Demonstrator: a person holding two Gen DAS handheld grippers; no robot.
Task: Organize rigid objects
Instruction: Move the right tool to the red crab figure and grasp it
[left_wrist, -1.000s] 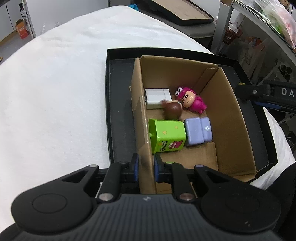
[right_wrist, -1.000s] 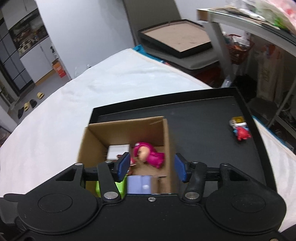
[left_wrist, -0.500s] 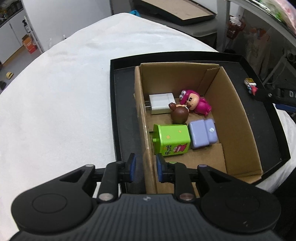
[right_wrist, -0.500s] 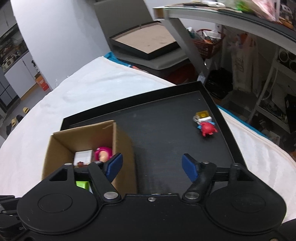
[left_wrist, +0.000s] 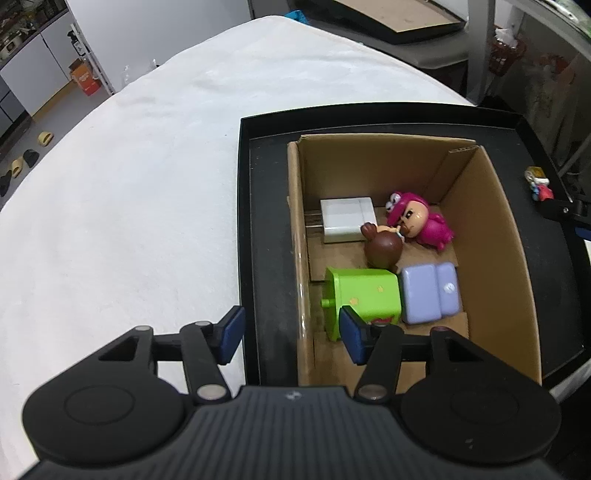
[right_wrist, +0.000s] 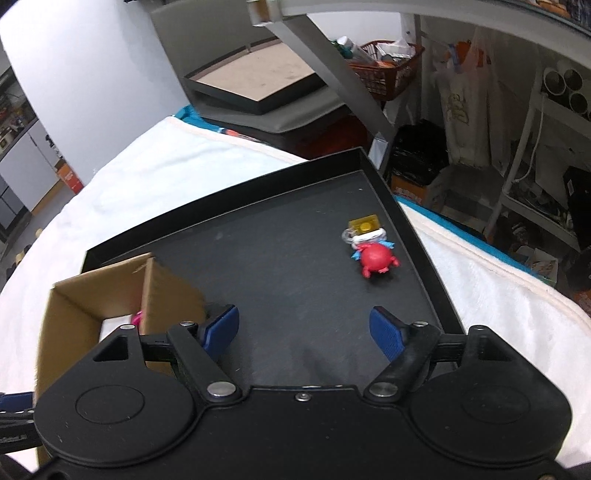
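Inside cardboard box (left_wrist: 484, 236): five toys; tray (right_wrist: 295, 280): one figure (right_wrist: 373, 254)

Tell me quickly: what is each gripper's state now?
Left gripper: open, holding nothing, astride the cardboard box wall.
Right gripper: open, holding nothing.

My count: one black tray (left_wrist: 243, 229); one cardboard box (left_wrist: 491, 236) in it.
Inside the box, five items: one white charger block (left_wrist: 345, 218), one pink figurine (left_wrist: 421, 223), one brown figurine (left_wrist: 382, 249), one green block (left_wrist: 364, 297), one lavender block (left_wrist: 430, 291).
Loose on the tray: one red figurine (right_wrist: 375, 260), one yellow tile (right_wrist: 364, 224).
My tools: two.
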